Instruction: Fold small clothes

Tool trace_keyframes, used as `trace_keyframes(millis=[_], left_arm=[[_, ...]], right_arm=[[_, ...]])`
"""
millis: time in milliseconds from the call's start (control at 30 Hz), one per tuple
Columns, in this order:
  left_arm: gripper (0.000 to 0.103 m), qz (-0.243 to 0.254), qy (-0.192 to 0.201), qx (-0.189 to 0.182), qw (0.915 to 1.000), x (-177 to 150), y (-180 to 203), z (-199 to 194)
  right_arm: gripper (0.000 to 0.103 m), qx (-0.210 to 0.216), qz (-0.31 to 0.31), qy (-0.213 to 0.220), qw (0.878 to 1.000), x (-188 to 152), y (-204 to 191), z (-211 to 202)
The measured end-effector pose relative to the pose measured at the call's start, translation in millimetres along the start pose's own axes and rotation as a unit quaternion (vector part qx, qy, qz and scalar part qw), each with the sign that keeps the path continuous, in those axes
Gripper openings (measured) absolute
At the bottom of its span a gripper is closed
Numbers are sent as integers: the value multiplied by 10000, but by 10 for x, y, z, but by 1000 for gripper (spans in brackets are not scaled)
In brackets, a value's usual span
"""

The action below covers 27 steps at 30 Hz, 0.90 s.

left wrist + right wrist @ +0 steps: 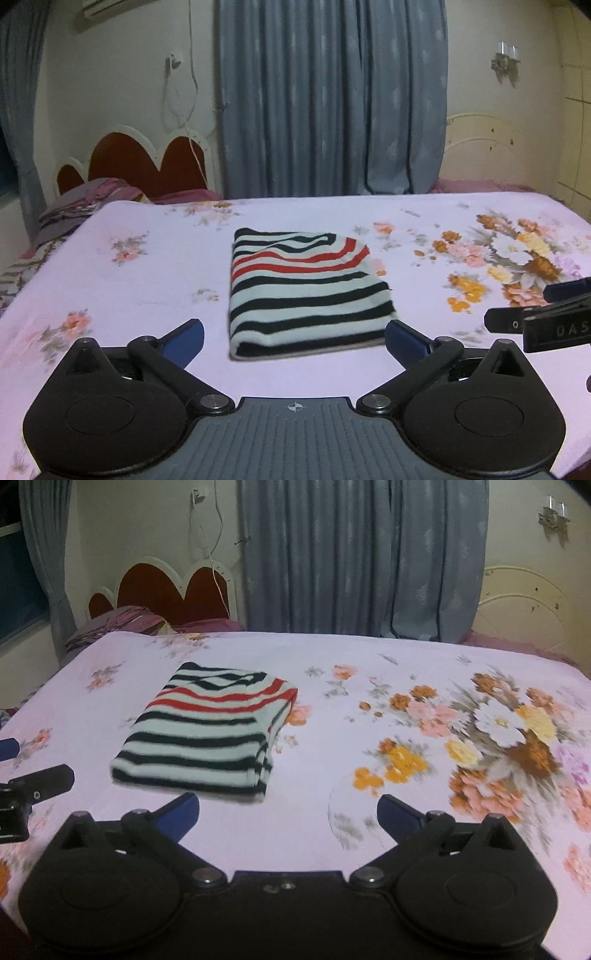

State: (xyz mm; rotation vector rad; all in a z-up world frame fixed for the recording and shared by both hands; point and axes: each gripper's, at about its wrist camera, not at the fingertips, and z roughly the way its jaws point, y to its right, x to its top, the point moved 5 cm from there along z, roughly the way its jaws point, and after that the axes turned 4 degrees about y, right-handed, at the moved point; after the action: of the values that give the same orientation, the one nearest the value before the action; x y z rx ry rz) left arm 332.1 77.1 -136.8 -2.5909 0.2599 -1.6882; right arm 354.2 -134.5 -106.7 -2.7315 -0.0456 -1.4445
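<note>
Both hand-held grippers — left (294, 341), right (288, 814) — gape empty near folded striped garment (306, 291); "DAS" legible.

"DAS" on right hand-held gripper (554, 328)

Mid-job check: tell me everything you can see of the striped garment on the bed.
The striped garment is folded into a compact, roughly rectangular bundle of several layers, lying flat on the floral bedsheet. It looks like soft knit: white with dark stripes, plus red stripes across the far part, where a curved edge shows. Stacked layer edges show at its right side. Only the sheet touches it; both grippers are open and clear of it.
</note>
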Motion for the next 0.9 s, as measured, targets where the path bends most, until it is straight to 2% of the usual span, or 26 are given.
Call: trace_keyframes(millis=[333, 433, 633, 900], left_arm=[[103, -128, 209, -55, 9997, -87, 98, -1154], [103, -196, 220, -44, 9996, -155, 95, -1369], [103, -353, 169, -68, 9992, -232, 83, -1519], [103, -378, 291, -41, 9989, -148, 133, -1569]], right_arm=[[102, -32, 23, 327, 9995, -226, -60, -1036], [102, 1, 100, 378, 9992, -301, -54, -1240], [102, -13, 5, 463, 9989, -368, -74, -1427], [102, -25, 46, 608, 9981, -307, -24, -1532]])
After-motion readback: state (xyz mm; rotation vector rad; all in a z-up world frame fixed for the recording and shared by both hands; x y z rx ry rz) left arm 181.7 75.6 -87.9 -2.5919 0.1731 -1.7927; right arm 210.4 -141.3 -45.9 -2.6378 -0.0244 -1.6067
